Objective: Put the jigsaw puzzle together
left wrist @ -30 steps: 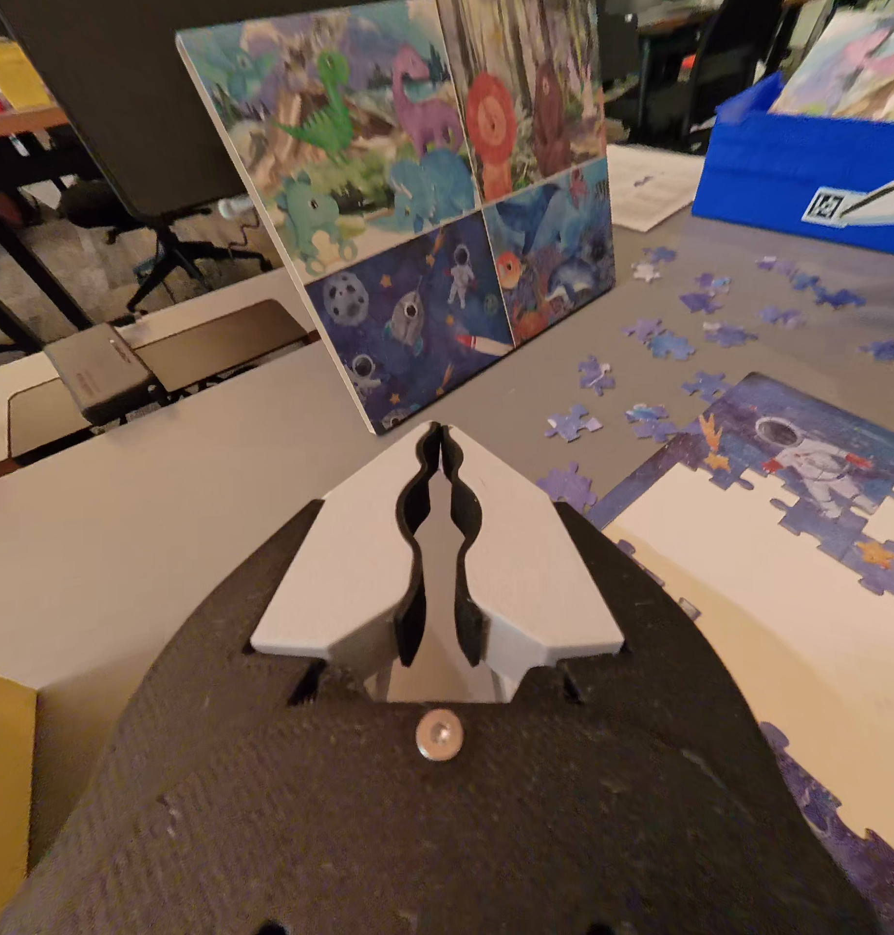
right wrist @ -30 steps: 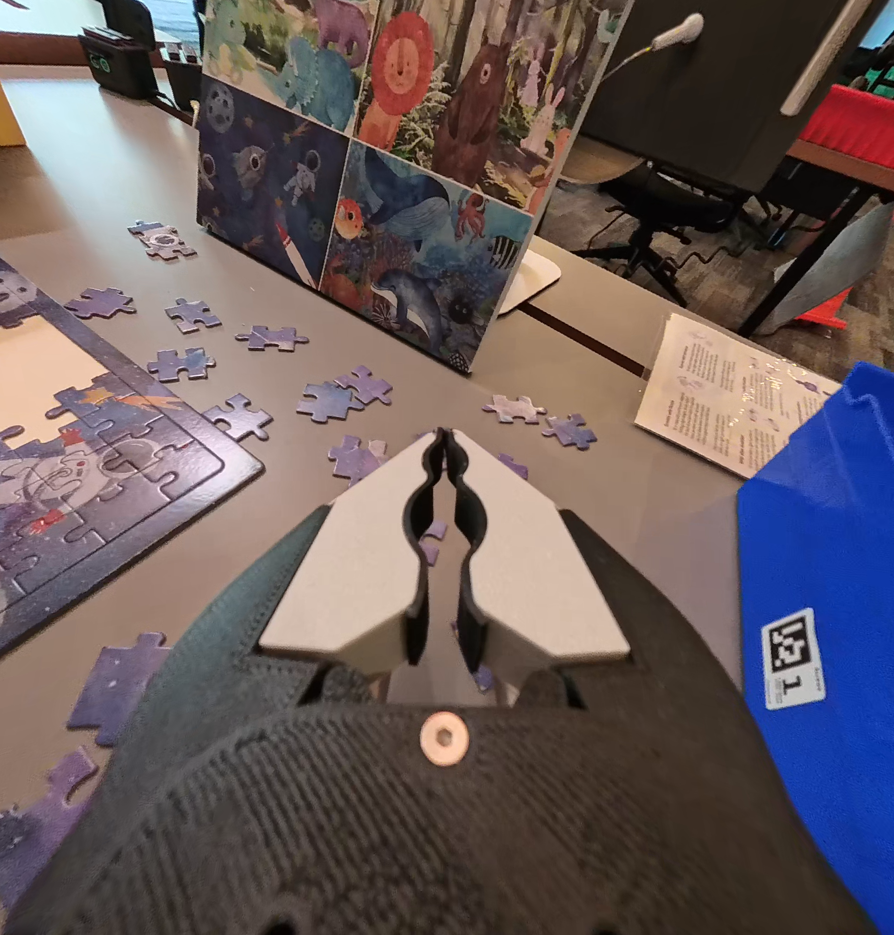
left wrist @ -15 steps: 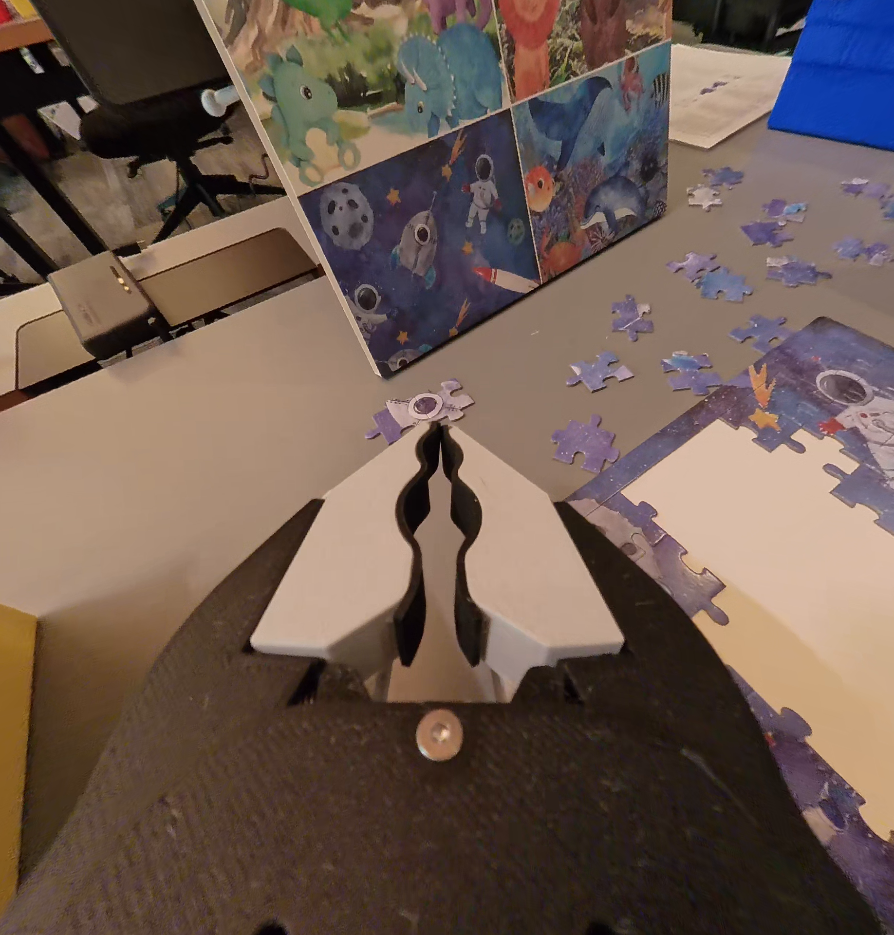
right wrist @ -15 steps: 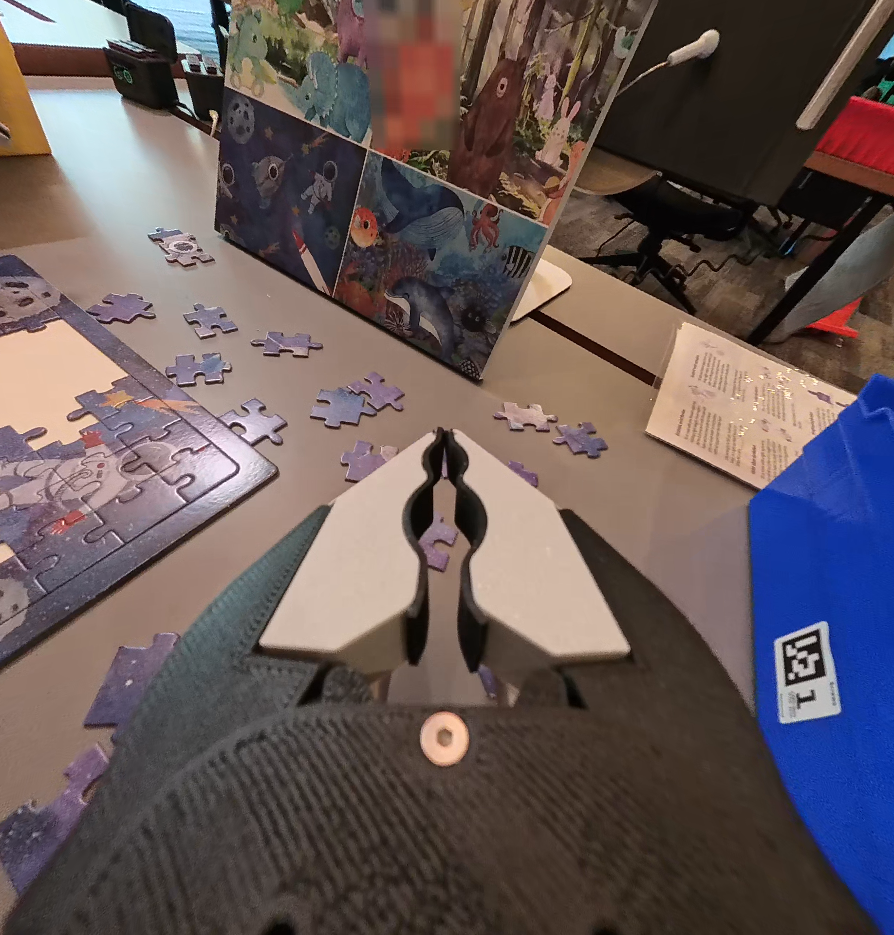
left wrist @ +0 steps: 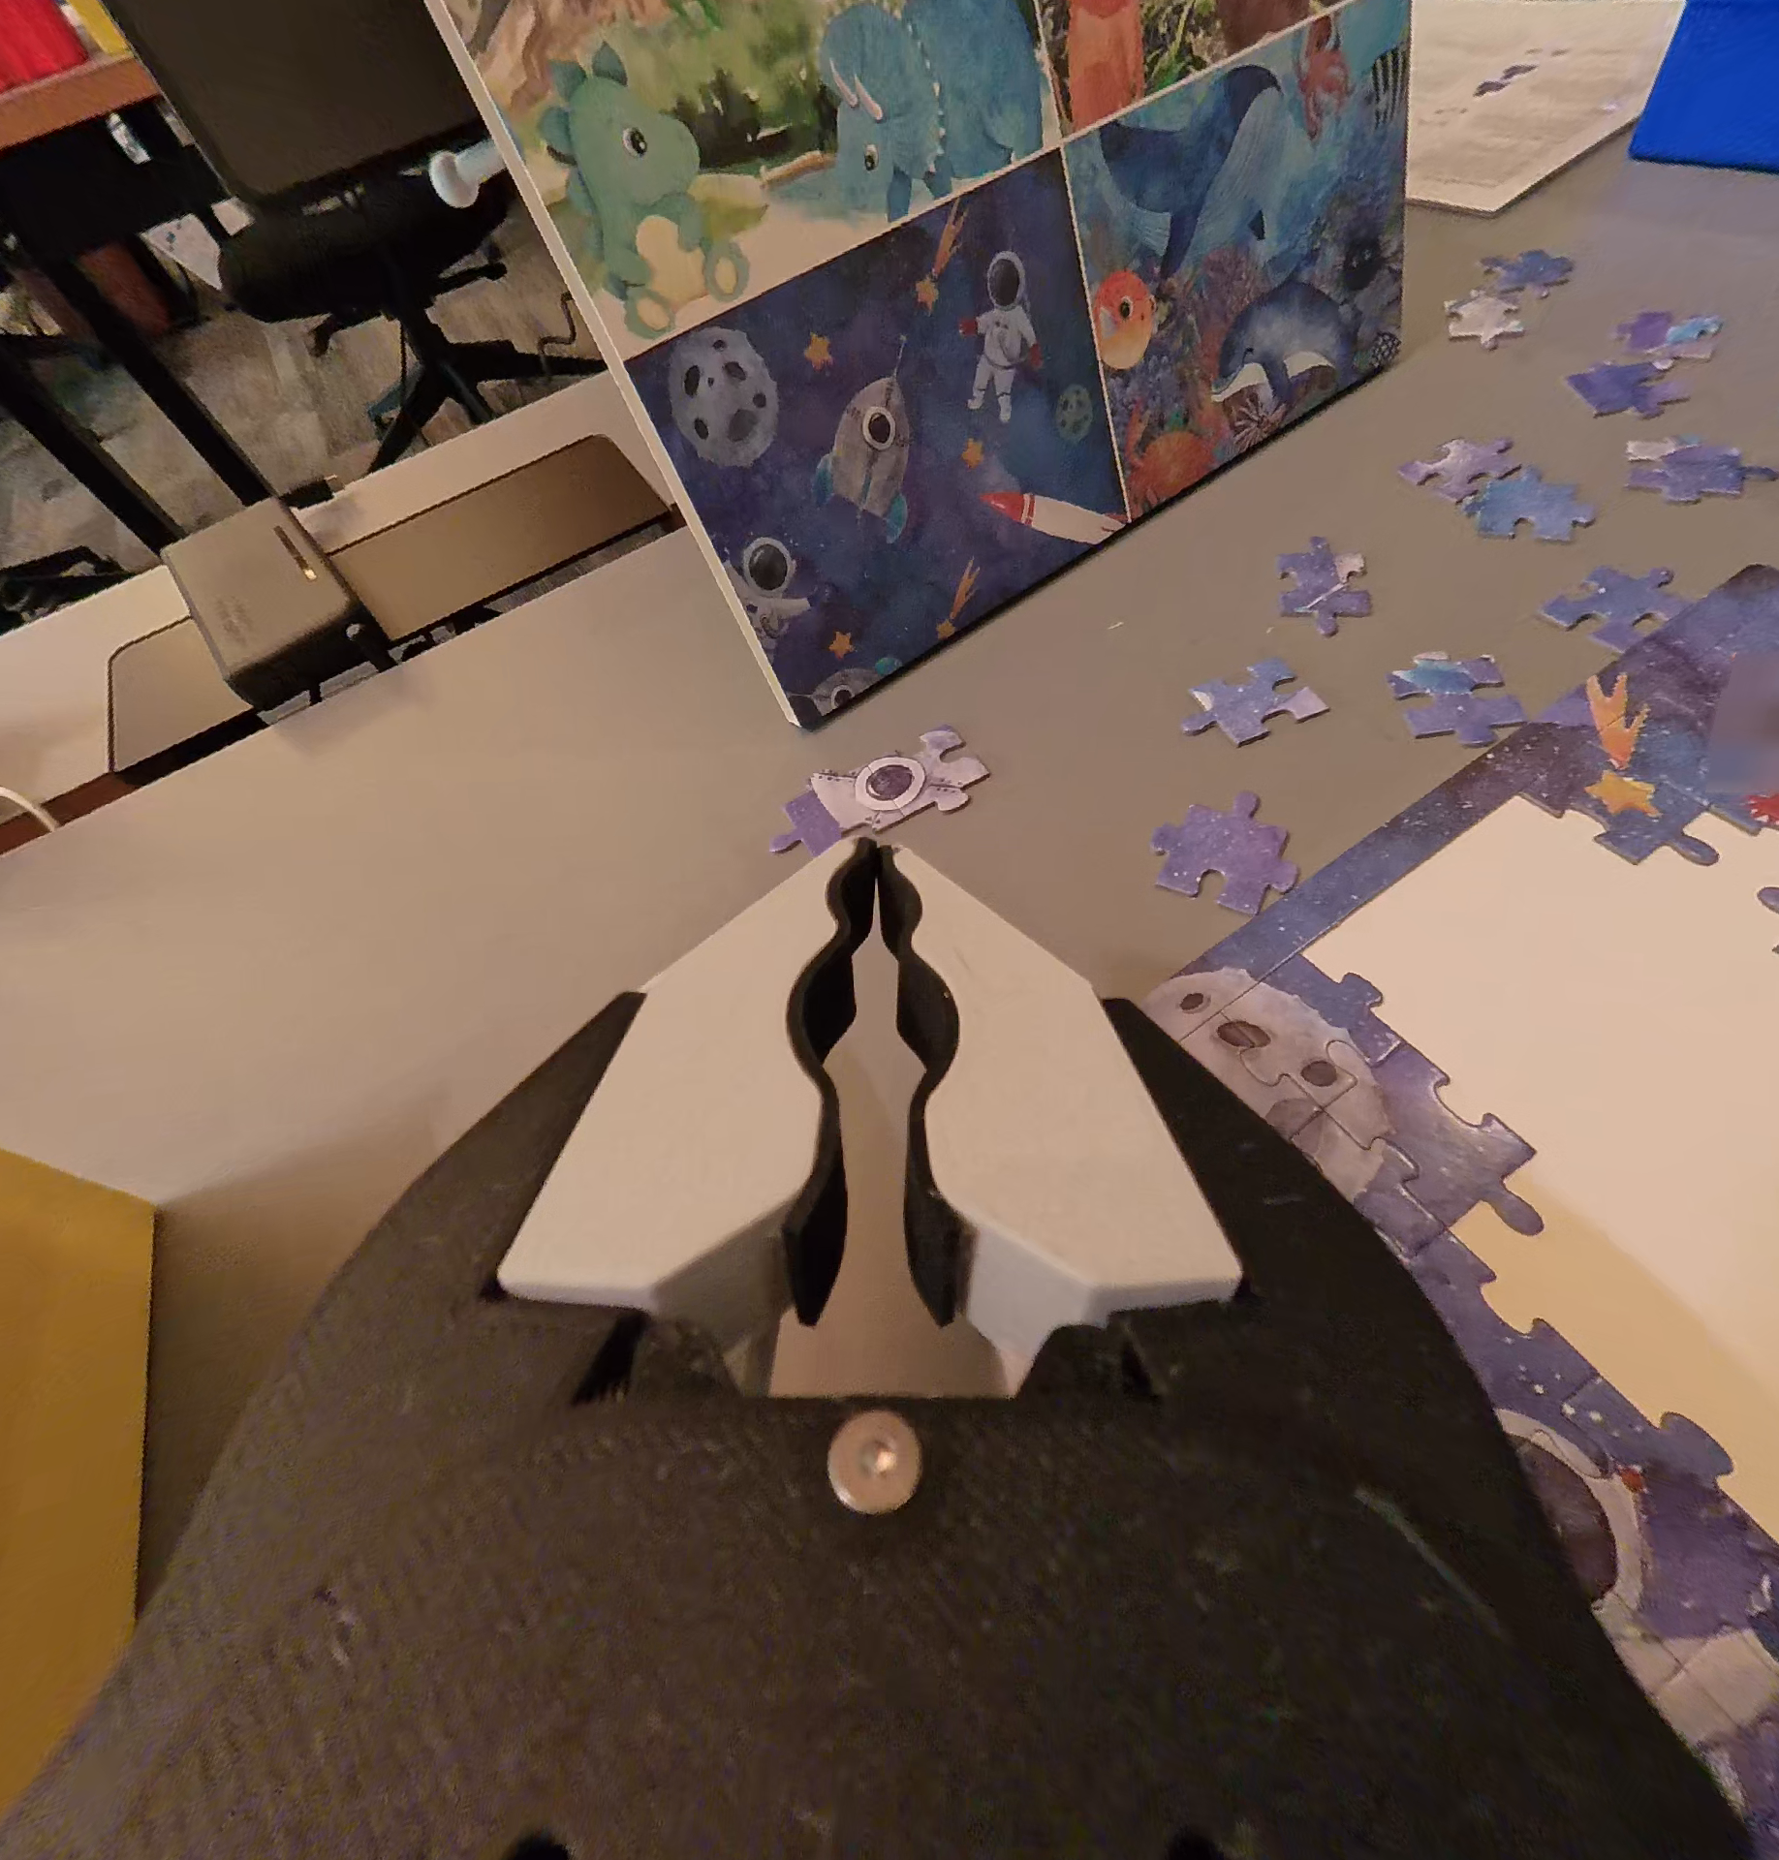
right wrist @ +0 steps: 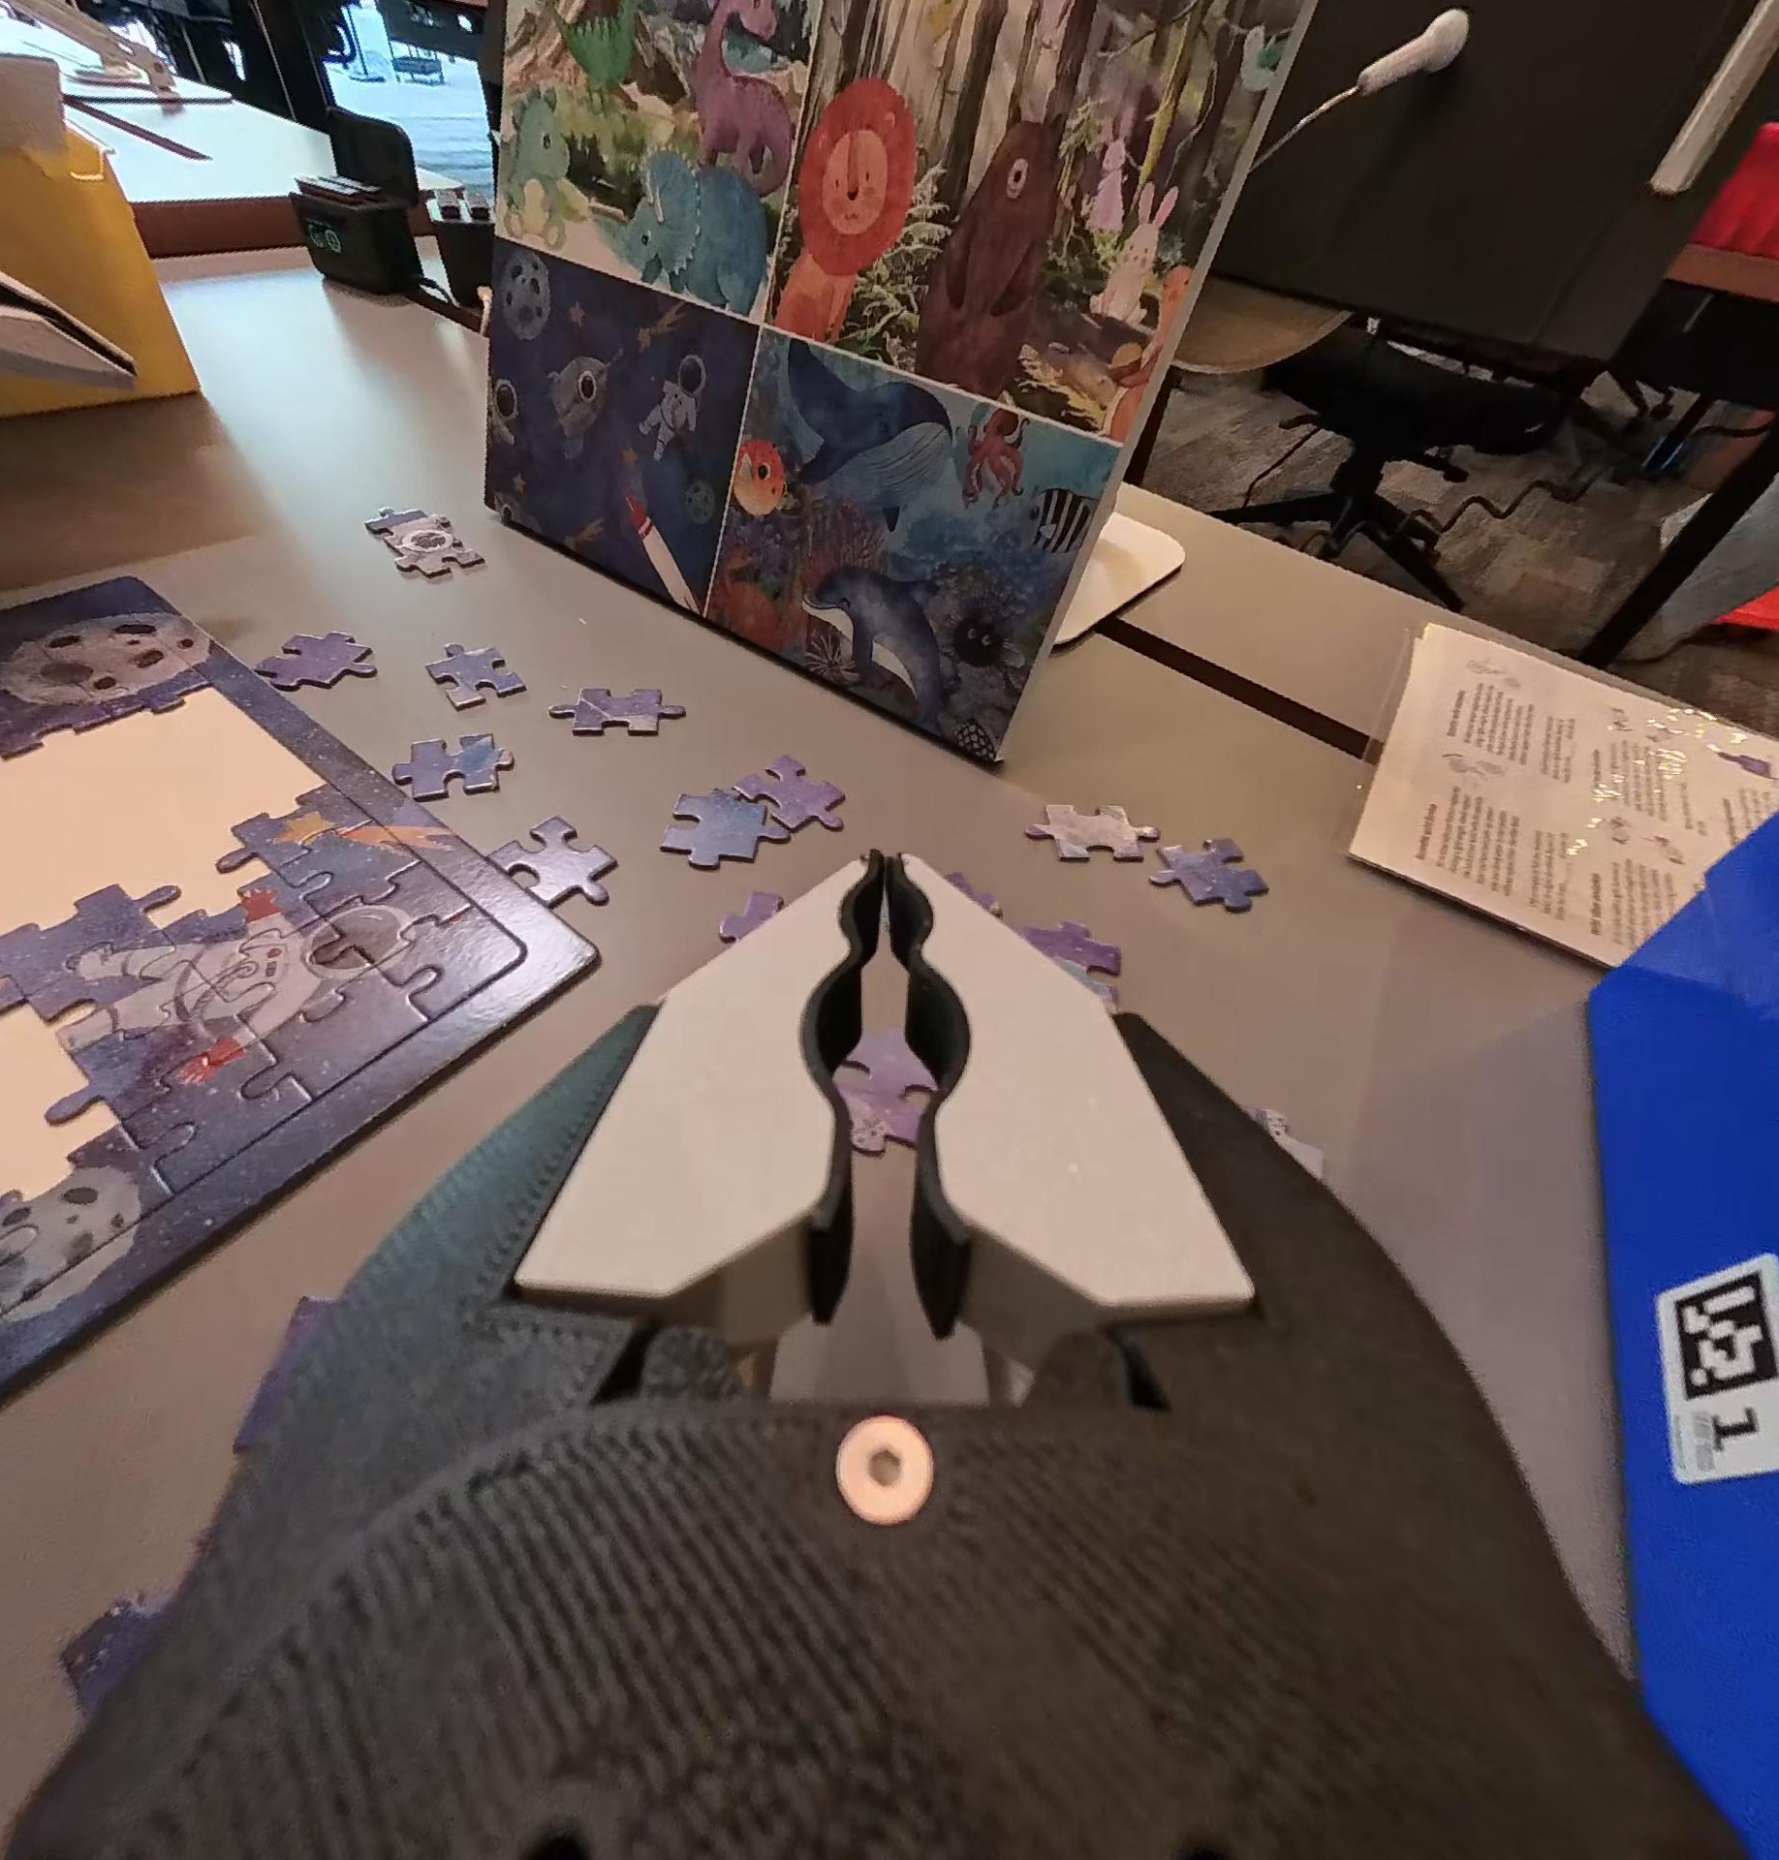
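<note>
Both grippers have crept forward: left gripper point(left wrist: 873, 854), clenched bare, noses the rocket piece point(left wrist: 891, 787) before the box point(left wrist: 966, 302); right gripper point(right wrist: 883, 868), clenched bare, hangs over loose pieces point(right wrist: 755, 810) mid-tabletop point(right wrist: 1268, 1057).

loose puzzle pieces point(right wrist: 721, 827), picture board point(right wrist: 815, 332), blue bin point(right wrist: 1711, 1157), printed sheet point(right wrist: 1560, 795)

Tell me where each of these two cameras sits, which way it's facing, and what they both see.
Left wrist view: rides the left gripper, tips shut, looking along its fingers at two joined rocket pieces and the upright picture board.
Right wrist view: rides the right gripper, tips shut, over loose pieces, with a blue bin to its right.
Shared: the board, the rocket pieces and the half-built puzzle.
</note>
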Available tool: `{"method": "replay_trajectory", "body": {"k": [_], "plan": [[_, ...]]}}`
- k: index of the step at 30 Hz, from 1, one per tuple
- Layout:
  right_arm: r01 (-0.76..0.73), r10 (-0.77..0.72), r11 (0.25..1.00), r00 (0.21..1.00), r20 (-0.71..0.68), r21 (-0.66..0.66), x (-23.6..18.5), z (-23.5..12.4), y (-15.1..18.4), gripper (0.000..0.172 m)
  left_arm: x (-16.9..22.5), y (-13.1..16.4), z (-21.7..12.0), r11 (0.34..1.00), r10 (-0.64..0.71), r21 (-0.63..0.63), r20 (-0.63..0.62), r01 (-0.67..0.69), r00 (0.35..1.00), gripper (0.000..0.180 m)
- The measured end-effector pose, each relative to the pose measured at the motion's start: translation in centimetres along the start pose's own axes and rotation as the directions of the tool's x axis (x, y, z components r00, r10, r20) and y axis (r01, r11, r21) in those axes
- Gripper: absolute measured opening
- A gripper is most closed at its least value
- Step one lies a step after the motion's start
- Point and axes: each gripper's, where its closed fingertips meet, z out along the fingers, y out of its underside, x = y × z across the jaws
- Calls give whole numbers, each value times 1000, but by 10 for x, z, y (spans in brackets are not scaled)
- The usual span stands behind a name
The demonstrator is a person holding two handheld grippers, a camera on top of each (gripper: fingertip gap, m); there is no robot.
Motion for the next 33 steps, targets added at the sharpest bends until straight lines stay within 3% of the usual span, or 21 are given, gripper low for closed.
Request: {"method": "replay_trajectory", "body": {"k": [6,10,16,23,33], "plan": [[-6,6,1000,1000,8,-1,-1,1,1,0,1,9,3,999,18,-48,-15,-18,1000,0],[-8,8,1000,1000,11,-1,-1,1,1,0,-17,8,-4,999,29,-34,56,-27,998,0],[-12,12,1000,1000,1,7,1,-1,-1,0,-21,9,-7,998,-62,-10,6,62,998,0],[-163,160,982,986,44,94,17,-14,-10,4,-14,13,-2,999,-8,-51,8,8,1000,0],[-79,80,990,997,-7,115,20,-24,-21,6,-13,14,-1,999,-17,-50,2,17,1000,0]]}}
